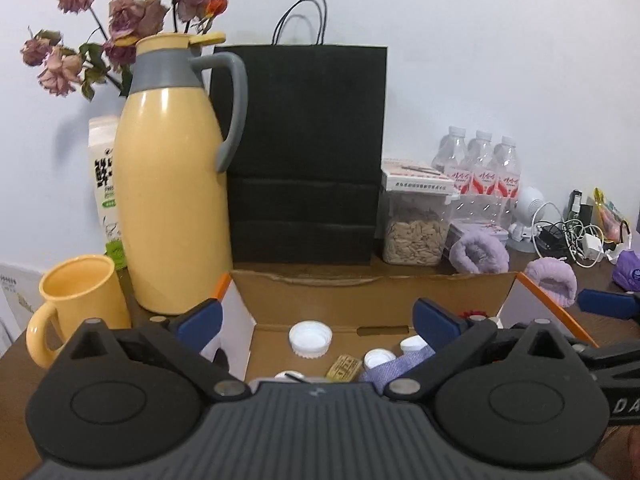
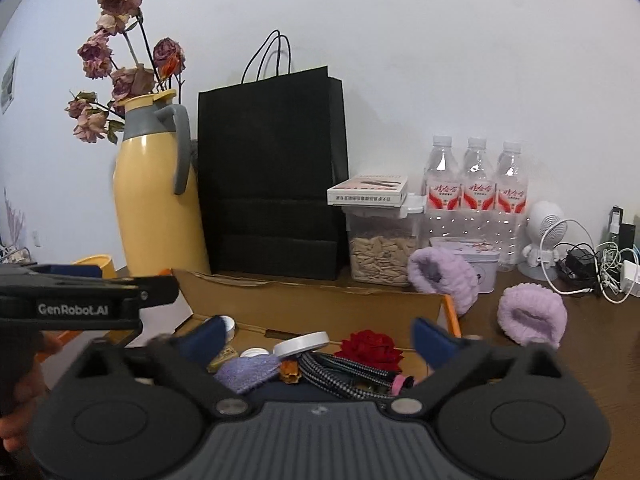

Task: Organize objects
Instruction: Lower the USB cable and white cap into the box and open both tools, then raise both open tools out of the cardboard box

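Both tongs hang over an open cardboard box (image 1: 304,292) on a brown table (image 2: 592,344), each spread as wide as it goes and holding nothing.

The left gripper (image 1: 318,320) points into the box. Between its blue fingertips (image 1: 202,318) and a little ahead lies a white bottle cap (image 1: 310,338). Nearer the gripper's body sit a small tan block (image 1: 343,367), more white caps (image 1: 376,358) and a lilac cloth (image 1: 400,364) that runs under the right-hand finger. To the left of the gripper, outside the box, stand a yellow mug (image 1: 78,300) and, behind it, a tall yellow thermos jug (image 1: 170,184) with a grey handle, dried roses (image 1: 120,12) rising behind the jug. Straight ahead, past the box's far wall, stands a black paper bag (image 1: 304,152).

The right gripper (image 2: 320,336) hovers over the box's right part. Between its fingers lie a white lid (image 2: 302,344), a red fabric rose (image 2: 372,346), a braided black-and-white cable (image 2: 340,372) and the lilac cloth (image 2: 248,372). The left gripper's black frame crosses on its left, with part of a hand (image 2: 20,392) below it. Ahead and to its right, outside the box, lie two fluffy lilac wristbands (image 2: 442,276), one close to the box corner and one farther right. Beyond them stand a clear container of seeds (image 2: 380,256) with a small white box on top, three water bottles (image 2: 476,192), a white tin (image 2: 480,264), a small white fan-like gadget (image 2: 546,224) and a tangle of chargers (image 2: 600,268).
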Demonstrator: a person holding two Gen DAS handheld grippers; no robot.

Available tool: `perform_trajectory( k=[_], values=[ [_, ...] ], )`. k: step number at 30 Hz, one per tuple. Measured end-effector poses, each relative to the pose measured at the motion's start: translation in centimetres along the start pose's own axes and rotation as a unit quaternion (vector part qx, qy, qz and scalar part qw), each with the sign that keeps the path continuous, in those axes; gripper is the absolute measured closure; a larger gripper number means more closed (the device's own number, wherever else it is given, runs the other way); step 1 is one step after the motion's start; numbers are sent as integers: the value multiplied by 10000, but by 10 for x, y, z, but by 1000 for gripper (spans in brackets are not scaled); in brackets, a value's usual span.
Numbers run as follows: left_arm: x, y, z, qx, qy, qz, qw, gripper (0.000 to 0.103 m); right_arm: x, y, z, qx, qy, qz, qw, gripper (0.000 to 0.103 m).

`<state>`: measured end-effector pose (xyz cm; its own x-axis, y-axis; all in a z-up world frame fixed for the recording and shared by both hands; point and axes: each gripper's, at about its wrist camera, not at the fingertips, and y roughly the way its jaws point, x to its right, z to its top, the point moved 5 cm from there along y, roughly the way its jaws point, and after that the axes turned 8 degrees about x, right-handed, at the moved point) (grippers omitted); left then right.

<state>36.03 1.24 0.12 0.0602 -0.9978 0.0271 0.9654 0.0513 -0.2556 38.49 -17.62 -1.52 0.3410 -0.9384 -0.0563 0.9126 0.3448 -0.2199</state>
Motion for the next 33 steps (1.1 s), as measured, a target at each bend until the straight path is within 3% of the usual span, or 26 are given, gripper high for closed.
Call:
perform_trajectory(
  k=[8,17,33],
  values=[
    [1,-23,6,92,153,84,9998,0,-3,-15,6,9,-54,-157,9999,0],
    [-10,-79,10,90,37,82,9999,0,-18,-66,11,99,-52,-289,9995,0],
    [-32,-162,-41,-631,56,419,9971,0,-47,-150,-23,-378,150,-349,9986,0]
  ],
)
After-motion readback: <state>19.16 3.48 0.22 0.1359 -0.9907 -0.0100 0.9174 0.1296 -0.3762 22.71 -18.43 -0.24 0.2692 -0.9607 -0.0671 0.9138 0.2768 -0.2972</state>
